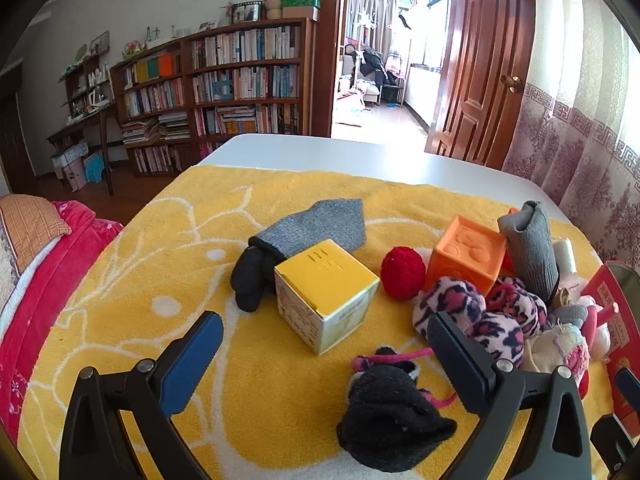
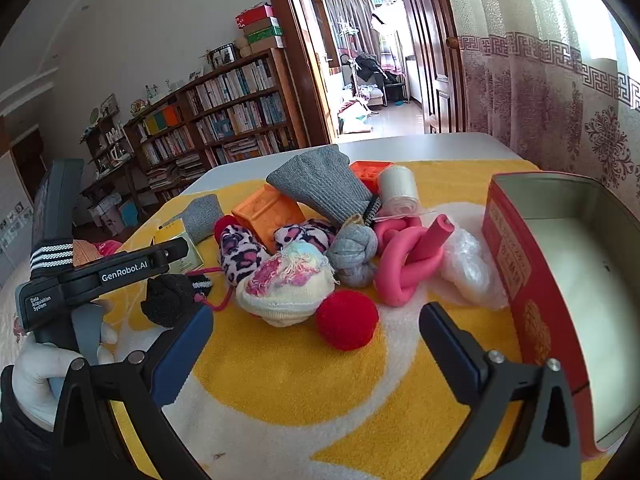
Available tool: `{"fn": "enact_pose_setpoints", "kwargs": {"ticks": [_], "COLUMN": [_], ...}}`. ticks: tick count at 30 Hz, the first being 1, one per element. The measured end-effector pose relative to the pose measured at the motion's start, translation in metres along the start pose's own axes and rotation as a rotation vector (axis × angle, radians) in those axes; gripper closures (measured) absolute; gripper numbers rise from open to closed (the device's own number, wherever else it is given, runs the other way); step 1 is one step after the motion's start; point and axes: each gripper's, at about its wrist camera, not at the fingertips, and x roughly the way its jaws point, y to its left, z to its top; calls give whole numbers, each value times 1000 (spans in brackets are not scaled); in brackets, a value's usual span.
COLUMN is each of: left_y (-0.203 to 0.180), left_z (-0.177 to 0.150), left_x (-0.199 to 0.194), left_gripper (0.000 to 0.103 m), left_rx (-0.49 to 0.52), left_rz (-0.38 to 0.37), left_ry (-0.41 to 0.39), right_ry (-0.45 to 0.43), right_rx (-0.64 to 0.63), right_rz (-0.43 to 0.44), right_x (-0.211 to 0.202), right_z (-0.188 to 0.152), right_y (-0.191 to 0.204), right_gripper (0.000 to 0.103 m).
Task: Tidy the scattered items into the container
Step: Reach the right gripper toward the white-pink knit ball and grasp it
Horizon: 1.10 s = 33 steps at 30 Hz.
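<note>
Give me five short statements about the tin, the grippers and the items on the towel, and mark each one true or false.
1. The red tin has nothing inside it. True.
2. The right gripper is shut on the red pom-pom ball. False: its jaws are open and hold nothing; the ball lies on the yellow towel ahead of them.
3. The left gripper is open. True.
4. The pink foam tube lies straight. False: it is looped into a knot.
5. The yellow-topped box sits inside the tin. False: it stands on the towel.
</note>
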Motion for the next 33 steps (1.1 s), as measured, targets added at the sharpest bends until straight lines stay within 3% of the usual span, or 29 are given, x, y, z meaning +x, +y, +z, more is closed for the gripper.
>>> {"fn": "enact_pose_setpoints", "kwargs": {"ticks": [6,10,15,20,22,25,29,33], "left_y": [23,24,18,27,28,19,-2,-7], "left_z": [6,5,4,1,3,9,17,25], "left_x": [1,7,13,30,28,22,33,44], "left_gripper": [0,0,0,0,0,0,0,0], "left_rx": [-59,-78,-43,-112,-133,-93,45,30], "left_rz": [16,-22,-40,-58,-36,-3,22,22], "left_ry": [4,27,34,114,112,85,131,174], "right_ry": [14,13,1,-3,-3,0,7,14], "right_rx": [23,31,33,24,25,40,63,73], "right_rz": [16,17,17,23,23,22,26,29], "right_x": [1,0,-3,-4,-4,-4,-3,-1], "right_z": [-1,-1,-1,-1,-1,-2,-2,-2], "right_y": [-3,-4,-5,-3,-2,-5,-9,-12], "right_gripper": [0,0,0,0,0,0,0,0]}}
